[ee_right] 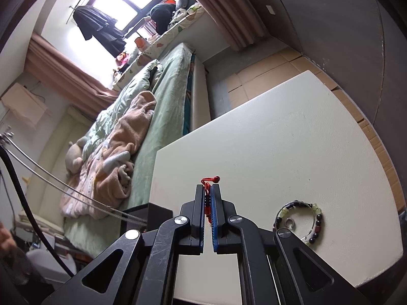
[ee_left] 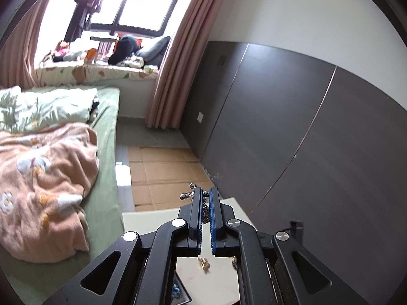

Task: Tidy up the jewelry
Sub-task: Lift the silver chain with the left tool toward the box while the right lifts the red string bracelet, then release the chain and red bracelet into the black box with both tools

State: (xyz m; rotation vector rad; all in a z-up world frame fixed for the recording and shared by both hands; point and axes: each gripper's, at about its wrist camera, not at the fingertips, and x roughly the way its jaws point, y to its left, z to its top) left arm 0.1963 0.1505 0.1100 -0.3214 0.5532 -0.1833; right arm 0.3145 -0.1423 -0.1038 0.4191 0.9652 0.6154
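My left gripper [ee_left: 205, 192] is shut on a silver beaded bracelet [ee_left: 187, 195] whose beads stick out to the left of the fingertips, held above the white table [ee_left: 152, 216]. A small gold piece [ee_left: 204, 263] lies on the table below the jaws. My right gripper [ee_right: 208, 187] is shut on a red cord bracelet [ee_right: 209, 179] with dark beads, held just over the white table [ee_right: 279, 139]. A beaded bracelet [ee_right: 300, 222] of dark and pale green beads lies on the table to the right, with a small silver ring [ee_right: 289, 223] inside it.
A bed with a green sheet [ee_left: 104, 152] and a peach blanket [ee_left: 45, 183] stands left of the table. Flattened cardboard [ee_left: 162, 170] covers the floor beyond it. A dark wall panel [ee_left: 305, 127] runs along the right. A dark box [ee_right: 150, 216] sits at the table's left edge.
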